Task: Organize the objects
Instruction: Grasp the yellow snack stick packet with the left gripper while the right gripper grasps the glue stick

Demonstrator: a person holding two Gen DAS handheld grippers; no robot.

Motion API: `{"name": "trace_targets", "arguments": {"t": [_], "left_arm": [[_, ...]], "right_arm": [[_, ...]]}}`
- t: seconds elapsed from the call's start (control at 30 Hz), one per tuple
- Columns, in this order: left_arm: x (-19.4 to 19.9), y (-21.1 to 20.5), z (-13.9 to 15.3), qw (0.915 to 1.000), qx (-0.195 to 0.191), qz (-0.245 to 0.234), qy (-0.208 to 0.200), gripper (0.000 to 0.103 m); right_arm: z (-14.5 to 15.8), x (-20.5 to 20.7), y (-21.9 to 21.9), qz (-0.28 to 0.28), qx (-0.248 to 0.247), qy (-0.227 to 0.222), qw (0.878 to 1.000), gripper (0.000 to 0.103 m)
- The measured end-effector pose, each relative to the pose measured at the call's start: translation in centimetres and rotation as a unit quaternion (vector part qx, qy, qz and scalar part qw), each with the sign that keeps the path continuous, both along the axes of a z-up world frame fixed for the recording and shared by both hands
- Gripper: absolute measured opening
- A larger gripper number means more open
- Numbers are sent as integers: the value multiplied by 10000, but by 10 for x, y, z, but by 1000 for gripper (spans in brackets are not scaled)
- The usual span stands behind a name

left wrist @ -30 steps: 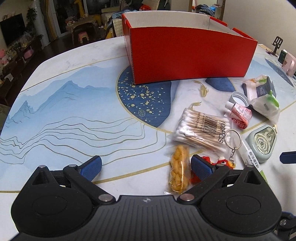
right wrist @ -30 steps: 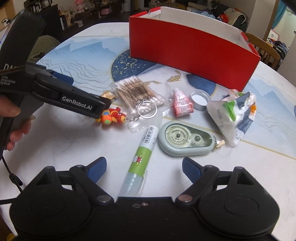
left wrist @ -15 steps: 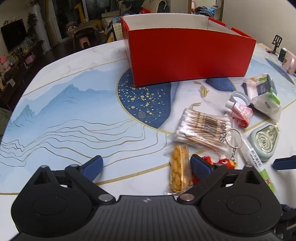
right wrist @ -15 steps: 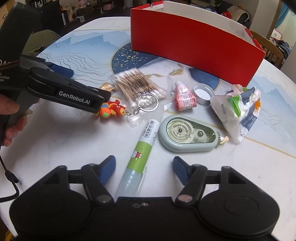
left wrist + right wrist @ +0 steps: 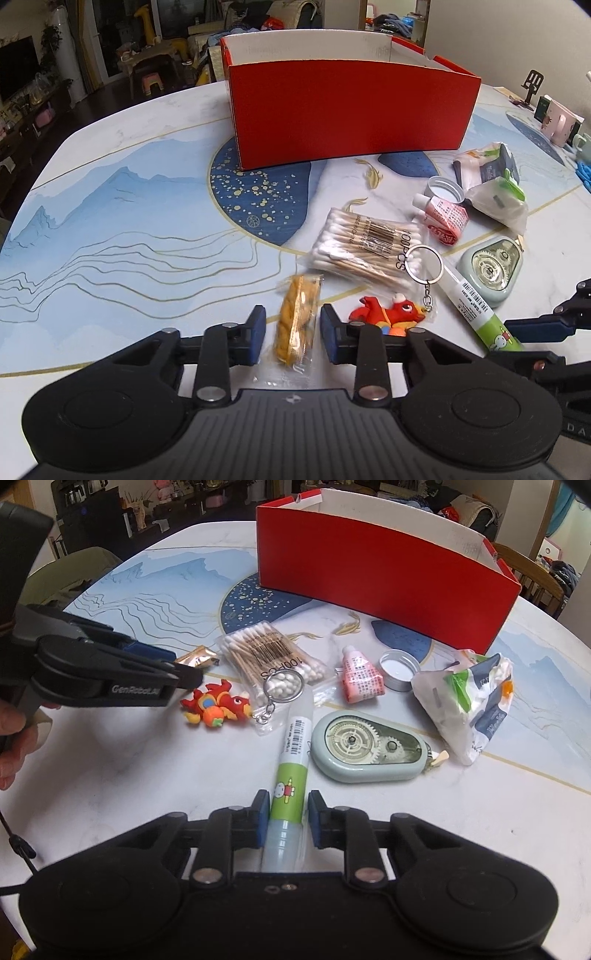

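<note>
My left gripper [image 5: 293, 334] straddles a wrapped orange snack [image 5: 297, 319] lying on the table, jaws narrowed, pads close beside the wrapper. My right gripper [image 5: 286, 818] has its pads against a green-and-white glue stick [image 5: 291, 771] that still lies on the table. An open red box [image 5: 347, 110] stands at the back; it also shows in the right wrist view [image 5: 384, 576]. The left gripper appears in the right wrist view [image 5: 110, 672] at the left.
On the marble table lie a cotton swab pack [image 5: 365, 245], a red toy keychain [image 5: 391, 312], a correction tape [image 5: 367, 749], a small pink tube [image 5: 360, 675], a metal lid [image 5: 399, 668] and a crumpled packet [image 5: 469, 698]. Mugs [image 5: 557, 123] stand far right.
Both grippers have narrowed from wide open. The left one moved right over the snack. The right one moved forward and closed on the glue stick.
</note>
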State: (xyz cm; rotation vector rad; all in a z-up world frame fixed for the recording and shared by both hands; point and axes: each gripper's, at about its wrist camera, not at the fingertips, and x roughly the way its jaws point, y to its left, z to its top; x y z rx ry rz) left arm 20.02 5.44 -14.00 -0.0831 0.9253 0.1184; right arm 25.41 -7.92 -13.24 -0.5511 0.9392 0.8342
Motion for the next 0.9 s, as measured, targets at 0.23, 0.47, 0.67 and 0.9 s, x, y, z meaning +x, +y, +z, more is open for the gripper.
{"name": "trace_targets", "arguments": {"t": [0.23, 0.47, 0.67, 0.9], "left_arm": [[-13, 5, 2, 9989, -400, 254, 67, 20], [-33, 9, 9, 9951, -880, 460, -9, 20], [-46, 9, 18, 9911, -1224, 524, -80, 19], [-45, -2, 43, 9882, -1458, 327, -350, 19]], "right_arm": [[10, 0, -9, -102, 254, 201, 9994, 21], [29, 3, -29, -186, 572, 638, 9961, 21], [50, 7, -50, -325, 779, 750, 9936, 21], [80, 16, -61, -469, 1124, 574, 9909, 21]]}}
